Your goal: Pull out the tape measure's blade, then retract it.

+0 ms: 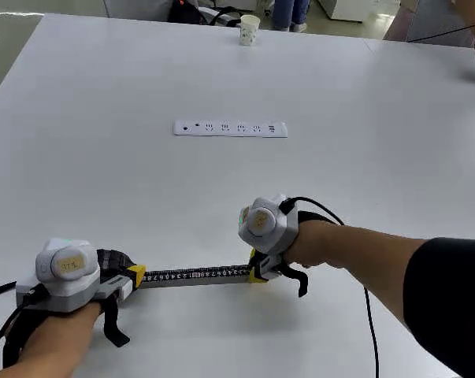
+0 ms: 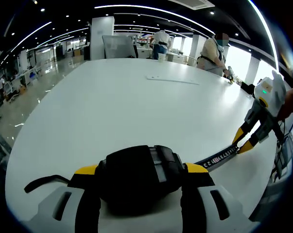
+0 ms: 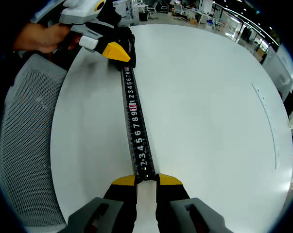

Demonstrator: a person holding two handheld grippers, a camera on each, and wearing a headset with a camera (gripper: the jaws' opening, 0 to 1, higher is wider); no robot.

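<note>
The black tape measure case (image 2: 139,177) sits clamped between the yellow-tipped jaws of my left gripper (image 1: 127,276) at the lower left of the white table (image 1: 221,71). Its black blade with white numerals (image 1: 196,274) runs flat along the table to my right gripper (image 1: 258,272), which is shut on the blade's end. In the right gripper view the blade (image 3: 135,136) stretches away from my right gripper (image 3: 145,180) to the case (image 3: 123,41). In the left gripper view the blade (image 2: 216,158) leads to the other gripper (image 2: 244,141).
A white power strip (image 1: 230,128) lies mid-table. A paper cup (image 1: 250,30) stands near the far edge. A mesh chair (image 3: 27,136) sits beside the table. People stand at the far end (image 2: 212,53).
</note>
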